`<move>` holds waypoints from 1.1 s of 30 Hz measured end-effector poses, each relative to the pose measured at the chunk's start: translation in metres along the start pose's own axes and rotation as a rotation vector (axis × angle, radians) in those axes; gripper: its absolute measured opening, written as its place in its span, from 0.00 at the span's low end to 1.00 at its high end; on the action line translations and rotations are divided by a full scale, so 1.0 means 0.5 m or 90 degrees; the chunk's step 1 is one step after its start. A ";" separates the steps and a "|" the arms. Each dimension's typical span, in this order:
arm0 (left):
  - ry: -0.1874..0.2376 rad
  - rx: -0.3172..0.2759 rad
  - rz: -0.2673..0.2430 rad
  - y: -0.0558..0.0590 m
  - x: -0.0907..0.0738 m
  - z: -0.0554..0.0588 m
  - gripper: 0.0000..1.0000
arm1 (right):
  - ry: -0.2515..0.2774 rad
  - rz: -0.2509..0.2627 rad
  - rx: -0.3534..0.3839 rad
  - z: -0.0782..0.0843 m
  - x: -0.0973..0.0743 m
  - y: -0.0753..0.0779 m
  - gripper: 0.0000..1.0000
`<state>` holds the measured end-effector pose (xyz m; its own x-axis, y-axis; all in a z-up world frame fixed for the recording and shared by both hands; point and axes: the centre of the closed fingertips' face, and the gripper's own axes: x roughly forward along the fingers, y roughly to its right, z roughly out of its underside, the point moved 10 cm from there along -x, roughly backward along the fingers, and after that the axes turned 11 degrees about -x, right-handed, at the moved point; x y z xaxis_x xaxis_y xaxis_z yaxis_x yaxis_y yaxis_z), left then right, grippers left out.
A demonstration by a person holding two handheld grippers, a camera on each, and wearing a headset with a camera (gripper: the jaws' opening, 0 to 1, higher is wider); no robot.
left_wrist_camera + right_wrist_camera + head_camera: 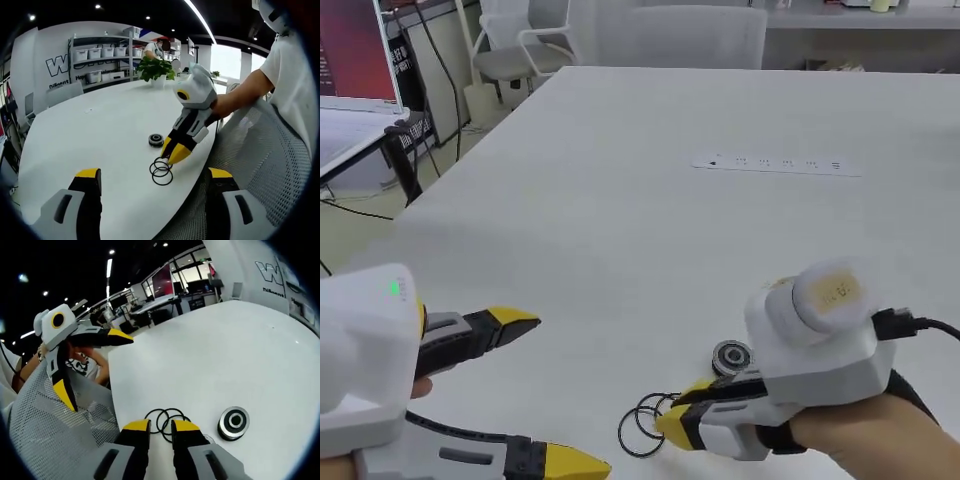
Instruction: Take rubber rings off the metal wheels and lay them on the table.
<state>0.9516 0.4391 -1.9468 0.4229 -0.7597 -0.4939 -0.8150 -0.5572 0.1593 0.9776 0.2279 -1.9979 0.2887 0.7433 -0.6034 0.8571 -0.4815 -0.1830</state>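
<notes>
Head view: the right gripper (pixel 670 420) is down at the near edge of the bench (pixel 620 200), fingers narrow, tips right on a little bunch of black rubber rings (pixel 642 425) lying flat there. Can't tell if it's actually pinching one tbh. The metal wheel (pixel 732 357) sits near the rings, a bit further in from the edge and not touching them. The left gripper (pixel 545 392) hangs by the same edge off to the left, fingers wide with nothing held. A power strip (pixel 775 164) lies toward the far edge
</notes>
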 end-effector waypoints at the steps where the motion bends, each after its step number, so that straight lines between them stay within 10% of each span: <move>1: -0.001 0.001 0.000 0.000 0.000 0.000 0.84 | 0.003 0.002 0.003 -0.002 -0.003 0.002 0.15; 17: -0.009 0.005 0.000 0.000 0.001 0.002 0.84 | 0.127 0.052 -0.041 -0.067 -0.070 0.038 0.22; 33: -0.013 0.008 0.009 0.002 0.003 0.000 0.85 | 0.191 0.125 -0.039 -0.062 -0.145 0.102 0.29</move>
<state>0.9512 0.4375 -1.9473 0.4035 -0.7599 -0.5096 -0.8255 -0.5426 0.1555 1.0135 0.1640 -1.9397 0.5546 0.7474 -0.3657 0.7947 -0.6061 -0.0336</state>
